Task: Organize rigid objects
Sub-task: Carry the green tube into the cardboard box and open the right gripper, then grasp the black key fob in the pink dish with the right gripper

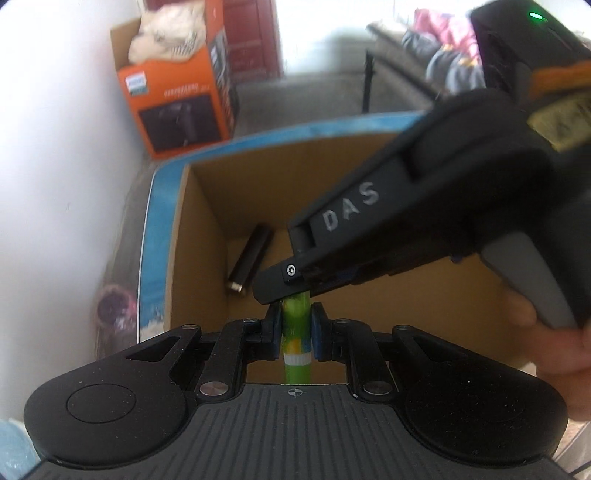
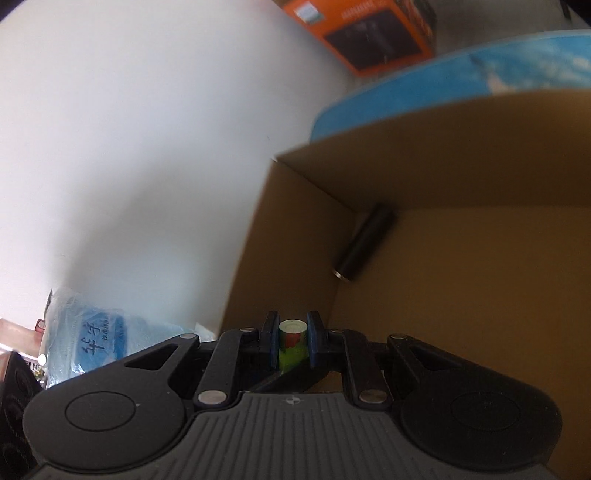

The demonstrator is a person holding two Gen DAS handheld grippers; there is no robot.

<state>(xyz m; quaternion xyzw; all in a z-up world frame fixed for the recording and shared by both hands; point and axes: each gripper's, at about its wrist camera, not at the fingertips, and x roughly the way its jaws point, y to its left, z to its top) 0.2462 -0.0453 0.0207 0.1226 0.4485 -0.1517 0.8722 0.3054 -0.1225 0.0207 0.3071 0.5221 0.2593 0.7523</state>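
Observation:
A green tube (image 1: pixel 295 334) with a yellow and white label is clamped between the blue pads of my left gripper (image 1: pixel 295 314), which is shut on it. My right gripper (image 1: pixel 293 291) comes in from the upper right and is shut on the far end of the same tube. In the right wrist view the tube (image 2: pixel 291 343) shows end-on between the pads of the right gripper (image 2: pixel 293 326). Both hang over an open cardboard box (image 1: pixel 207 229) (image 2: pixel 295 229). A black cylinder (image 1: pixel 251 258) (image 2: pixel 364 243) lies on the box floor against the left wall.
The box has blue outer flaps (image 1: pixel 159 236). An orange carton (image 1: pixel 177 107) (image 2: pixel 373 33) stands by the white wall behind it. A blue plastic bag (image 2: pixel 103 336) lies left of the box. A sofa with clothes (image 1: pixel 443 48) is at the back right. A hand (image 1: pixel 554 350) holds the right gripper.

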